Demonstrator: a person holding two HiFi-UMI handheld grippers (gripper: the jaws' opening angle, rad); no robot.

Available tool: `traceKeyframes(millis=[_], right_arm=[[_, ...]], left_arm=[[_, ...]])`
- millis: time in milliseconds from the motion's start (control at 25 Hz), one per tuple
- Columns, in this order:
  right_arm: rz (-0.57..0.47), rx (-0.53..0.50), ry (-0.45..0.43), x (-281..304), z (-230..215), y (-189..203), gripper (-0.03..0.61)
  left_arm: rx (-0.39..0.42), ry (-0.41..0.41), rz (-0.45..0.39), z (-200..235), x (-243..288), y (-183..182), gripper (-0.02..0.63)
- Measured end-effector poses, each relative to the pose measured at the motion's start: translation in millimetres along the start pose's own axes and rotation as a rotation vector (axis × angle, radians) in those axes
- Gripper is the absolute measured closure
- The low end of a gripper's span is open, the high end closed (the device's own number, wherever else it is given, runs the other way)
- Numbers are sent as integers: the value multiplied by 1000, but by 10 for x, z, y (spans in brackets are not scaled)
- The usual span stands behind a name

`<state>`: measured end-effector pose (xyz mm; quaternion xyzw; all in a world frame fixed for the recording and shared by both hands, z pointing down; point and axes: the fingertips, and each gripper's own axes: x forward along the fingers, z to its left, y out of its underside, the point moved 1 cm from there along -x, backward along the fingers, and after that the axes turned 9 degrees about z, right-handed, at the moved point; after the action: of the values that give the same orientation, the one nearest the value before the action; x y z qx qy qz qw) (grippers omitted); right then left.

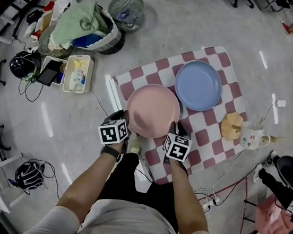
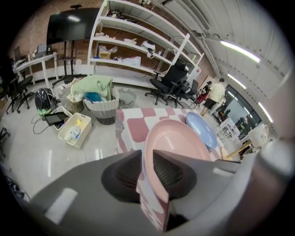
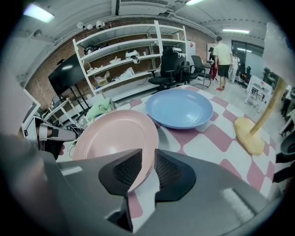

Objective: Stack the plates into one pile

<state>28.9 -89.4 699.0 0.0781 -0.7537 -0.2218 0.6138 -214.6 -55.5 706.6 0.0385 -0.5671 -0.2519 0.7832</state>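
Observation:
A pink plate (image 1: pixel 152 111) is held over the red-and-white checked cloth (image 1: pixel 211 133), its rim pinched on both sides. My left gripper (image 1: pixel 126 123) is shut on its near-left rim, and my right gripper (image 1: pixel 174 129) is shut on its near-right rim. Just beyond it a blue plate (image 1: pixel 198 85) lies flat on the cloth. In the left gripper view the pink plate (image 2: pixel 177 143) rises between the jaws of the left gripper (image 2: pixel 146 170), the blue plate (image 2: pixel 202 129) behind. In the right gripper view the pink plate (image 3: pixel 115 140) is clamped by the right gripper (image 3: pixel 148 171), the blue plate (image 3: pixel 179 108) beyond.
A yellow wooden piece (image 1: pixel 232 126) and a patterned mug (image 1: pixel 253 137) sit at the cloth's right edge. Left on the floor stand a laundry basket (image 1: pixel 88 28), a wire bin (image 1: pixel 125 10) and a white tray (image 1: pixel 77 72). Cables (image 1: pixel 217 192) trail near my feet.

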Motion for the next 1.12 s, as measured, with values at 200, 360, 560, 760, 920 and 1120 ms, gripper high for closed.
traceKeyframes(millis=[200,360,560,760,920,1120], right_arm=[[-52,43,10,-211,-175,-101,509],[-105,95,25,-428,-417,-198,509],[-156,139,33,-572,-678,-329,509],[-183,211,34,-516,-958,-428,509],[-194,280,26,-403,-1164,-494,509],[-195,323,10,-223,-1307,-586,509]], left_arm=[[71,29,-83,-333,-179,-279,578],[99,108,-99,-796,-155,-496,578],[150,172,-79,-1310,11,-643,578],[227,179,-44,-1635,296,-785,578],[281,157,-24,-1769,554,-940,578],[290,141,7,-1825,846,-1101,577]])
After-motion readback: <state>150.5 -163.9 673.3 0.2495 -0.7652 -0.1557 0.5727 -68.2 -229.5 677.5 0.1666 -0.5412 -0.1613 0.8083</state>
